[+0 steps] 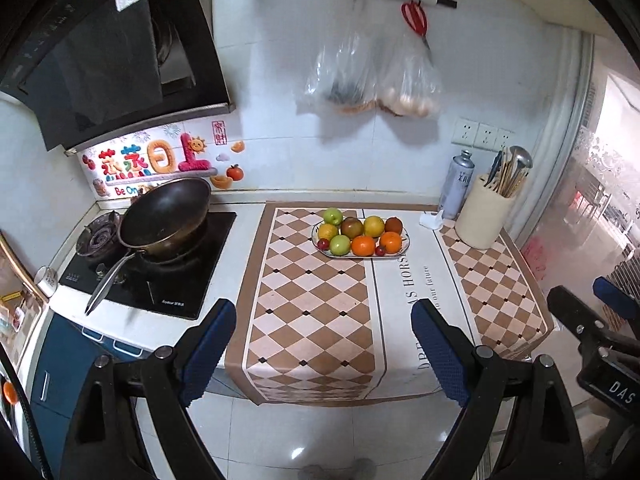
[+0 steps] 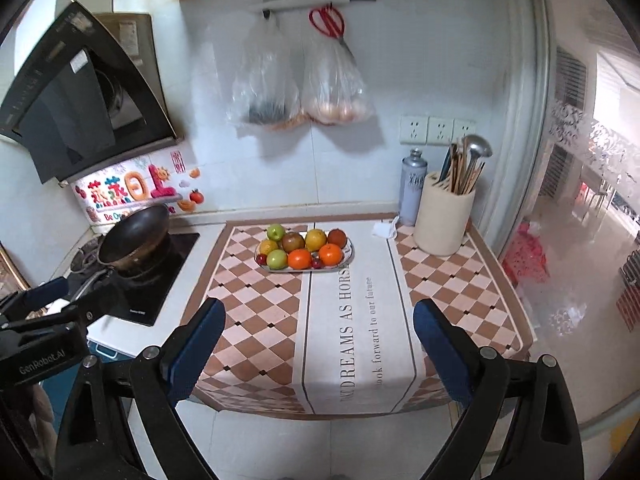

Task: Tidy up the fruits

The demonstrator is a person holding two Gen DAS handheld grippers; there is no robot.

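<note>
An oval plate (image 1: pixel 405 236) (image 2: pixel 351 249) of fruit stands at the back of the checked cloth (image 1: pixel 304 312) on the counter. It holds green apples (image 1: pixel 333 215), oranges (image 1: pixel 363 245), a yellow fruit (image 1: pixel 374 225), brownish fruits and small red ones. My left gripper (image 1: pixel 324 312) hangs open and empty, well back from the plate, over the counter's front edge. My right gripper (image 2: pixel 320 308) is likewise open with nothing between its blue pads (image 2: pixel 436 344), far short of the plate. Each gripper shows at the side of the other's view.
A dark wok (image 1: pixel 168 216) sits on the stove at the left under a range hood (image 1: pixel 100 48). A cream utensil holder (image 1: pixel 484 216) and spray can (image 1: pixel 456 184) stand back right. Plastic bags (image 1: pixel 360 76) and red scissors hang on the wall. Tiled floor lies below.
</note>
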